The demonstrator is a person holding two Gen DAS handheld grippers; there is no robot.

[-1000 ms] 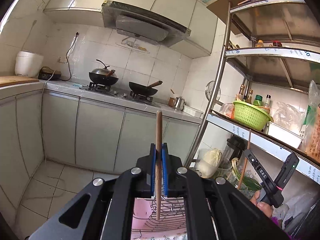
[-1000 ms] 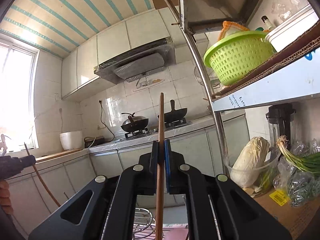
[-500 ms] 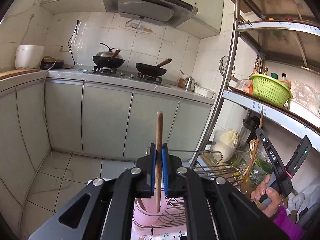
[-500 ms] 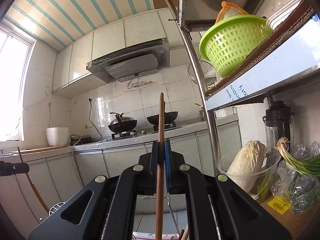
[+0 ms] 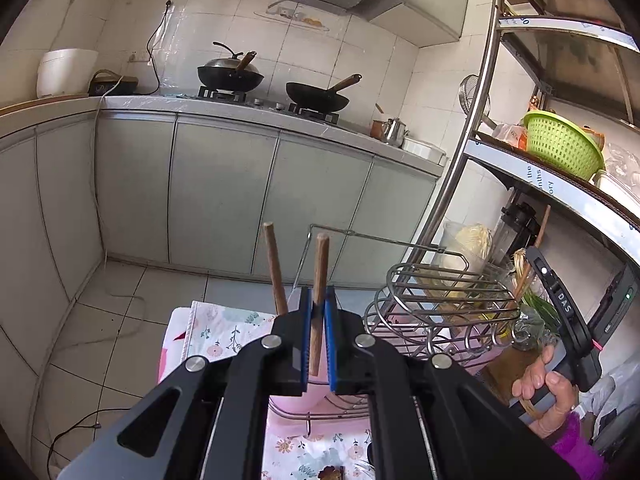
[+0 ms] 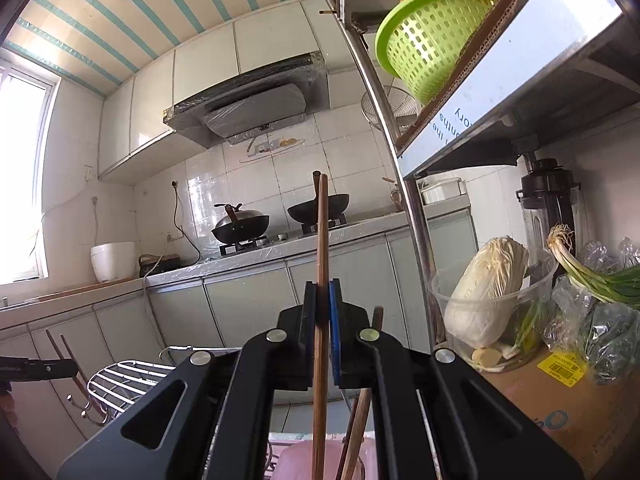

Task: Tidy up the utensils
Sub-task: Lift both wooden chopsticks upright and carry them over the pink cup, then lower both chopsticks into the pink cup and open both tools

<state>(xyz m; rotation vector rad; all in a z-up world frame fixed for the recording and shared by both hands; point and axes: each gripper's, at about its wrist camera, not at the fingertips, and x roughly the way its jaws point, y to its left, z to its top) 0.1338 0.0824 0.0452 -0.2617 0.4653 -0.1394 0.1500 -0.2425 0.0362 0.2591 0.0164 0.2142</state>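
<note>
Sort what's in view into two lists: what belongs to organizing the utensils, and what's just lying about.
Belongs to the job:
- left claw, shut on a wooden utensil
- right claw, shut on a wooden stick
- second wooden handle
- wire rack
- pink holder

Just lying about:
- two woks
- green basket
- cabbage
- rice cooker

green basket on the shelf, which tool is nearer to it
Right. The right tool sits just below and left of the green basket, which looms large overhead. The left tool sees that basket small, far up to its right.
</note>
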